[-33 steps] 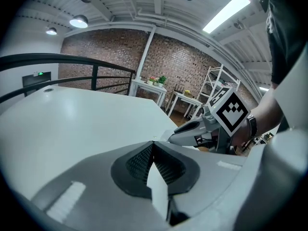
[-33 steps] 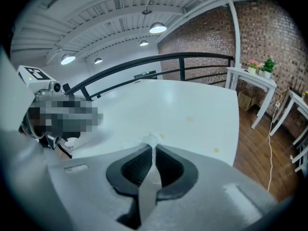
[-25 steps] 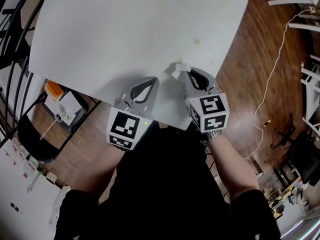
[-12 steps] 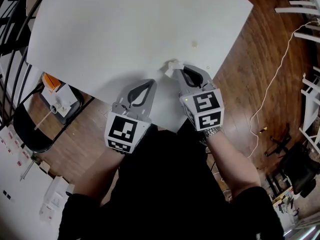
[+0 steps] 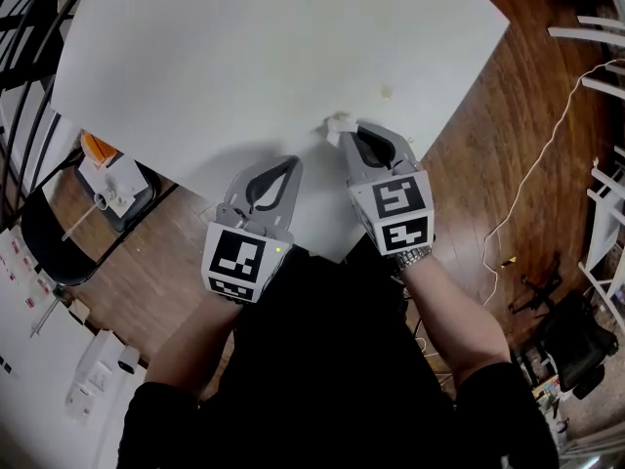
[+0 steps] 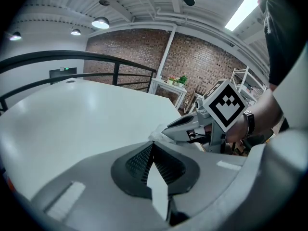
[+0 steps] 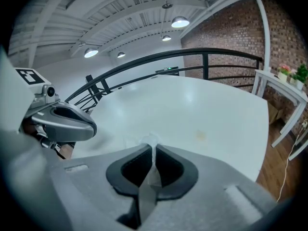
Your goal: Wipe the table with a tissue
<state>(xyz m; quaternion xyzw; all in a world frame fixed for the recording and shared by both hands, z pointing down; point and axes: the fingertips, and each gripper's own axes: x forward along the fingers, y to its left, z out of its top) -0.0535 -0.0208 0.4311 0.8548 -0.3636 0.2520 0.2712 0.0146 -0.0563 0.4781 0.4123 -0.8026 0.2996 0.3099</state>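
Note:
A small white tissue (image 5: 338, 124) sticks out past the tips of my right gripper (image 5: 355, 137), which is shut on it over the near part of the white table (image 5: 244, 57). In the right gripper view the tissue (image 7: 151, 142) shows as a crumpled wad pinched between the closed jaws. A small yellowish spot (image 5: 385, 92) marks the table just beyond the tissue; it shows again as a faint spot (image 7: 200, 135) ahead and to the right. My left gripper (image 5: 286, 169) hangs beside the right one, shut and empty, its tips over the table's near edge. From the left gripper view the right gripper (image 6: 185, 129) and its tissue (image 6: 158, 134) lie close ahead.
Wooden floor (image 5: 488, 164) lies right of the table, with a white cable (image 5: 547, 125) across it. A black chair (image 5: 59, 252) with a box of small items (image 5: 112, 179) stands at the left. A black railing (image 7: 159, 61) runs behind the table.
The right gripper with the tissue has slid a little to the left and farther onto the table. The left gripper stays beside it.

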